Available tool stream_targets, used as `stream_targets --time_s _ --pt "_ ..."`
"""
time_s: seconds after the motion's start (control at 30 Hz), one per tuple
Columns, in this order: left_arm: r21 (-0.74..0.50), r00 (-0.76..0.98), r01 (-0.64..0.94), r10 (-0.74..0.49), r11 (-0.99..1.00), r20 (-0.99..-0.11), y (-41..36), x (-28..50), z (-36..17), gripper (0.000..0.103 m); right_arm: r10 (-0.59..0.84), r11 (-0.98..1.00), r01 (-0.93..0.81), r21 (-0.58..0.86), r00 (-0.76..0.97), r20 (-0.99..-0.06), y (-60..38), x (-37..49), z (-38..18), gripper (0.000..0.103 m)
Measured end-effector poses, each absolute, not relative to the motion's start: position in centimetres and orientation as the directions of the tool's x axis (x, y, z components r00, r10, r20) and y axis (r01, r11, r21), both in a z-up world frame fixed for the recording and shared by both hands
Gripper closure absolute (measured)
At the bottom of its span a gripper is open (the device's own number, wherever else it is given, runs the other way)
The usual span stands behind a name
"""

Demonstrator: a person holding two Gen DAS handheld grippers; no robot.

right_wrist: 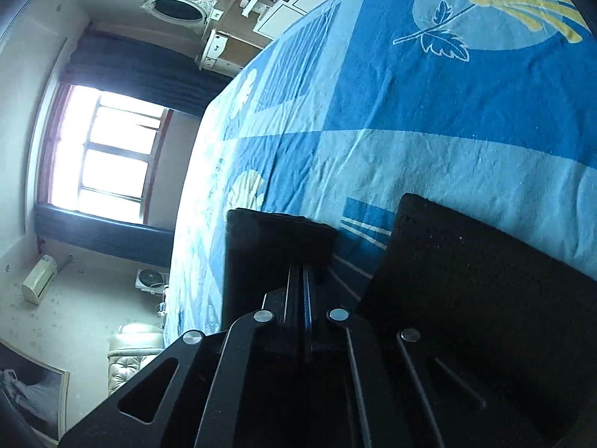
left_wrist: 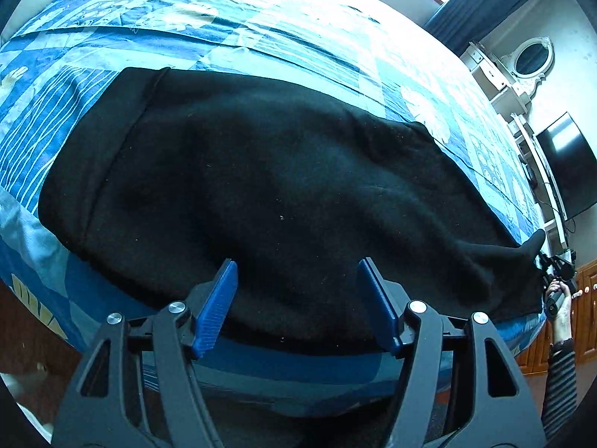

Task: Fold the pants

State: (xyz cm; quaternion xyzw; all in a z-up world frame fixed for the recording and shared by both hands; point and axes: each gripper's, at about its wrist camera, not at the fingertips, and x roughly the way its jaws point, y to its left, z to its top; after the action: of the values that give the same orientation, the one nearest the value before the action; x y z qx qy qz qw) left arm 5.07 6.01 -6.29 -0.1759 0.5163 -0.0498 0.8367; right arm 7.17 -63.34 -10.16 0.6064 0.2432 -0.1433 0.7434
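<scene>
Black pants (left_wrist: 261, 186) lie flat across the blue patterned bed (left_wrist: 224, 30), waistband at the left, legs running to the right. My left gripper (left_wrist: 298, 272) is open, its blue pads just above the near edge of the pants, holding nothing. My right gripper (right_wrist: 298, 272) is shut on a leg end of the pants (right_wrist: 276, 246); a second black leg end (right_wrist: 466, 268) lies beside it on the bedspread (right_wrist: 447, 130). In the left wrist view the right gripper (left_wrist: 556, 268) shows at the far right, at the raised leg ends.
A white dresser with an oval mirror (left_wrist: 530, 59) and a dark TV (left_wrist: 567, 164) stand past the bed's far end. A bright window (right_wrist: 108, 149) with dark curtains is on the far wall. Wooden cabinets (left_wrist: 585, 310) stand beside the bed.
</scene>
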Motion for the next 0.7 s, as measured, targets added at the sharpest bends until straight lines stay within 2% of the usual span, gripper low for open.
stream_targets --time_s 0.1,0.2,0.33,0.43,0.57,0.67,0.7 --pt "-0.332 0.459 -0.092 -0.256 0.939 -0.851 5.7 5.1 -6.1 0.036 0.088 0.241 0.442 0.864 0.876 -0.473 -63.6 6.3 -8.0 0.103" --pt "-0.334 0.460 -0.091 -0.258 0.938 -0.849 5.6 5.1 -6.1 0.036 0.100 0.297 0.433 0.851 0.872 -0.479 -63.7 6.0 -6.7 0.103" --pt "-0.347 0.462 -0.103 -0.264 0.932 -0.847 5.5 5.2 -6.2 0.036 0.153 0.203 0.459 0.865 0.858 -0.491 -64.6 6.1 -10.0 0.100" --pt "-0.344 0.459 -0.104 -0.261 0.933 -0.849 5.5 5.2 -6.2 0.035 0.147 0.103 0.484 0.869 0.857 -0.494 -65.4 6.4 -13.0 0.097" --pt "-0.342 0.456 -0.102 -0.262 0.934 -0.851 5.6 5.3 -6.2 0.035 0.109 0.068 0.488 0.870 0.863 -0.493 -65.5 7.1 -14.5 0.096" --pt "-0.342 0.454 -0.110 -0.259 0.933 -0.853 5.6 5.4 -6.3 0.035 0.094 0.068 0.480 0.875 0.870 -0.484 -65.4 8.0 -14.2 0.088" --pt "-0.340 0.453 -0.111 -0.257 0.934 -0.854 5.5 5.5 -6.3 0.035 0.091 0.070 0.474 0.878 0.873 -0.479 -65.4 8.3 -14.0 0.082"
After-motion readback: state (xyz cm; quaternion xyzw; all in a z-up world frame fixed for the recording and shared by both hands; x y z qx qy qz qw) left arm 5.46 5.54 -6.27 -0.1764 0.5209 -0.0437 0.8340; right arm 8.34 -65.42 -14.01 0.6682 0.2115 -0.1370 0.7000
